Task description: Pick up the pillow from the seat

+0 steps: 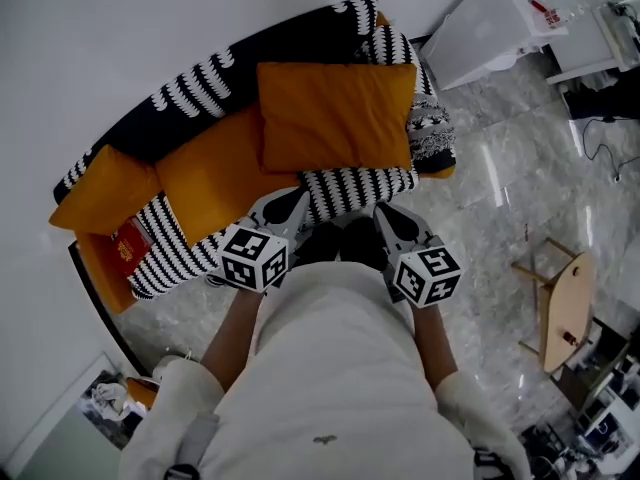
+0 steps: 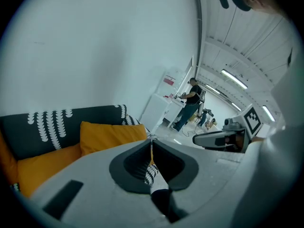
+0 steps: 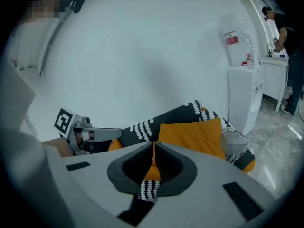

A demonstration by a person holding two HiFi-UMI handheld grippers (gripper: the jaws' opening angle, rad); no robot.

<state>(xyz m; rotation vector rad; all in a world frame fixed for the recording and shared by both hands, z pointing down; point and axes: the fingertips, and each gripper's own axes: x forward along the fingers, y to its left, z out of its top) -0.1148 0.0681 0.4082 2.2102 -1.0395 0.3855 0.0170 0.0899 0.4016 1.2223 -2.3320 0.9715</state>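
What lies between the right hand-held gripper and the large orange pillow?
Only a strip of the seat's black-and-white patterned cover, seen in the head view. The right hand-held gripper is near its front edge, and the large orange pillow lies just behind it.

Matt cloth on glossy stone.
The orange pillow [image 1: 335, 116] at upper centre is smooth, matt cloth. The seat [image 1: 190, 93] has a knitted-looking black-and-white cover. The floor [image 1: 500, 168] at right is polished veined stone, and the stool [image 1: 565, 308] is pale wood.

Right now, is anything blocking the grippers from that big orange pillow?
Nothing visible. The pillow lies uncovered on the sofa; only striped seat edge separates it from the left gripper and right gripper.
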